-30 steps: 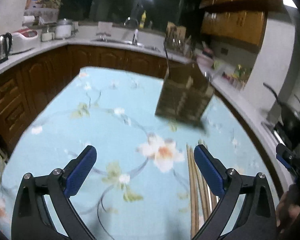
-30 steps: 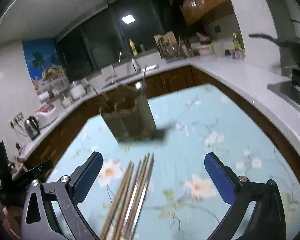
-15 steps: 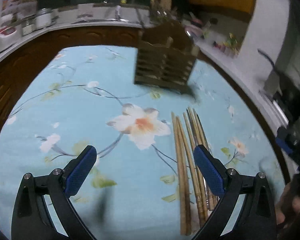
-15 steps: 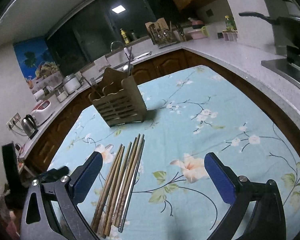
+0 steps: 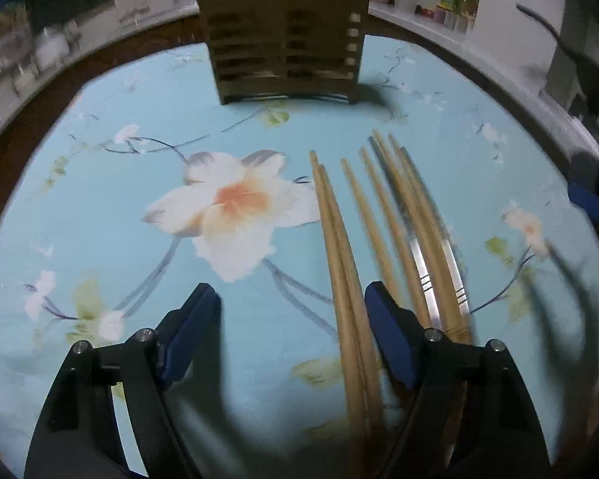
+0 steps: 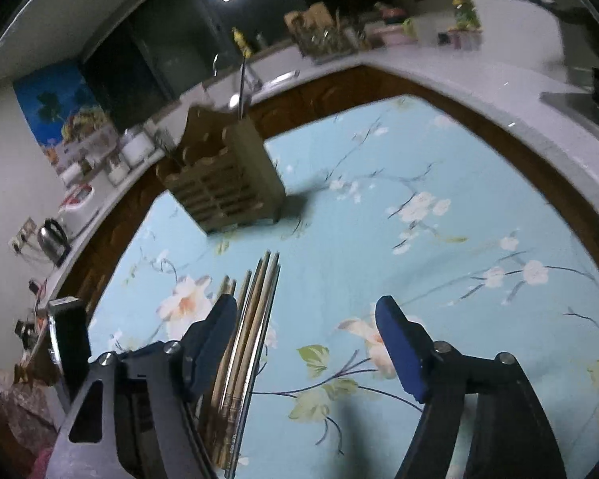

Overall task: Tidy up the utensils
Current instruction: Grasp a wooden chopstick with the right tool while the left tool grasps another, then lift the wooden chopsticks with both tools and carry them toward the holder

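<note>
1. The chopsticks (image 5: 383, 215) are lying flat in a loose bundle on the flowered surface (image 5: 100, 207), their long axes running away from both cameras toward the wooden utensil holder (image 5: 285, 36), which is standing upright further back on the same cloth, well apart from their tips.
2. The left tool (image 5: 291, 319) is sitting low over the near ends of the bundle. Its jaws have just been closing but are standing well apart and gripping nothing; the two leftmost wooden sticks are running between them, close to the right pad, while the remaining sticks are lying outside, beyond that pad.
3. The right tool (image 6: 305, 327) is hanging further to the side: the bundle is passing just inside its left pad, with bare cloth filling the rest of the gap. Its jaws have also just been closing, and are likewise part open and empty.
4. By my reading the left hand is the nearer one, already straddling a pair, so a grasp across the sticks' width looks the likelier move.
5. The sticks' near ends are hidden under the tool bodies in both views. Motion blur is smearing the right-hand sticks; at least one looks metallic. What the holder's compartments contain is hard to make out, though a thin metal handle is rising from it.
</note>
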The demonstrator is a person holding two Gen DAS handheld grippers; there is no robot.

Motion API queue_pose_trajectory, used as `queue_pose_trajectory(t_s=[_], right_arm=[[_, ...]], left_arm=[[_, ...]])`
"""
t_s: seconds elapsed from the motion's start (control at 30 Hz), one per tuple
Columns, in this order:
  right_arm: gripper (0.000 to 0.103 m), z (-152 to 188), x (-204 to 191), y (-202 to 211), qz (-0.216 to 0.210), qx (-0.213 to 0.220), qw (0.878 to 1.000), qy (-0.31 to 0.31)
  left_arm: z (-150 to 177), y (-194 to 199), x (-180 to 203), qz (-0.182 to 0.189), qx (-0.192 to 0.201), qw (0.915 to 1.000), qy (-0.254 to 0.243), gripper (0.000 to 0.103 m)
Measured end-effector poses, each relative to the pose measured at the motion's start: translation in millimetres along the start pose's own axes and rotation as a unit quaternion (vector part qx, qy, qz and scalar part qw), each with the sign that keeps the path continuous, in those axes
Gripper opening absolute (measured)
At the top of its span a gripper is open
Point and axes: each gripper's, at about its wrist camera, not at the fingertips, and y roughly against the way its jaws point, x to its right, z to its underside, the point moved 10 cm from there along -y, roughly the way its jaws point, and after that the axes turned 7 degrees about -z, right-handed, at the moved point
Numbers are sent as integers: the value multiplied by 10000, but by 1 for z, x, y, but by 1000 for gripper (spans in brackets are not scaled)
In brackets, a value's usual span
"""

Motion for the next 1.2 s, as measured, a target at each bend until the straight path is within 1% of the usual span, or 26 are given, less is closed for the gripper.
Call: queue_pose_trajectory(t_s=[0.07, 0.13, 0.17, 0.2, 0.23, 0.3, 0.33, 0.37, 0.4, 0.47, 0.57, 0.67, 0.7, 0.73, 0.77, 0.8, 0.83, 0.87, 0.9, 0.93, 1.0, 1.03, 1.13, 1.2], right_arm=[[67, 3, -8, -18, -25, -203, 9997, 150], [59, 8, -14, -40, -1, -479, 9986, 240], [51, 11, -16, -50, -6, -601, 9978, 263], [47, 13, -19, -59, -6, -702, 9971, 301], [47, 15, -22, -70, 22, -837, 9958, 377], [42, 19, -27, -87, 55, -1001, 9936, 511], [40, 22, -28, -95, 88, -1089, 9923, 586], [33, 25, -28, -104, 209, -1218, 9899, 688], [26, 25, -26, -105, 323, -1179, 9894, 779], [26, 25, -22, -103, 440, -1189, 9876, 927], [26, 26, -7, -91, 623, -1214, 9864, 918], [26, 23, 14, -76, 744, -1175, 9883, 625], [29, 21, 20, -72, 780, -1137, 9891, 523], [32, 18, 22, -69, 738, -1086, 9904, 421], [31, 12, 22, -63, 486, -935, 9941, 261], [32, 9, 23, -62, 472, -880, 9948, 219], [32, 5, 24, -60, 556, -837, 9947, 215], [32, 1, 22, -61, 496, -811, 9952, 216], [30, -1, 18, -62, 409, -801, 9957, 207], [30, -3, 14, -64, 318, -789, 9961, 225], [30, -6, -2, -74, 230, -841, 9954, 403], [30, -8, -10, -83, 165, -874, 9951, 439], [29, -7, -27, -103, 58, -995, 9935, 544], [28, -4, -33, -120, 12, -1156, 9915, 595]], left_arm=[[6, 2, -11, 41, -37, 10000, 61, 80], [12, 4, -24, 96, -87, 9998, 127, 79], [14, 5, -30, 149, -113, 9997, 171, 79], [16, 7, -36, 191, -147, 9995, 208, 79], [17, 8, -40, 284, -185, 9990, 276, 79], [18, 11, -49, 475, -233, 9974, 482, 79], [16, 13, -53, 510, -220, 9969, 557, 79], [12, 15, -57, 543, -178, 9963, 637, 79], [10, 16, -59, 552, -144, 9961, 674, 79], [1, 17, -65, 502, -61, 9961, 729, 79], [-11, 10, -65, 497, -32, 9958, 764, 79], [-21, 0, -61, 464, -31, 9967, 673, 79], [-25, -7, -59, 427, -54, 9971, 622, 79], [-28, -12, -57, 423, -77, 9973, 594, 79], [-31, -19, -55, 402, -118, 9975, 568, 78], [-34, -23, -55, 388, -141, 9976, 560, 78], [-39, -30, -54, 376, -160, 9977, 549, 74], [-41, -34, -53, 371, -183, 9977, 535, 71], [-44, -41, -54, 353, -246, 9976, 541, 64], [-49, -43, -55, 296, -186, 9978, 558, 62], [-55, -48, -56, 313, -187, 9977, 565, 58], [-57, -50, -57, 294, -186, 9979, 555, 55], [-62, -54, -60, 282, -181, 9981, 524, 50], [-62, -54, -61, 315, -165, 9983, 458, 49]])
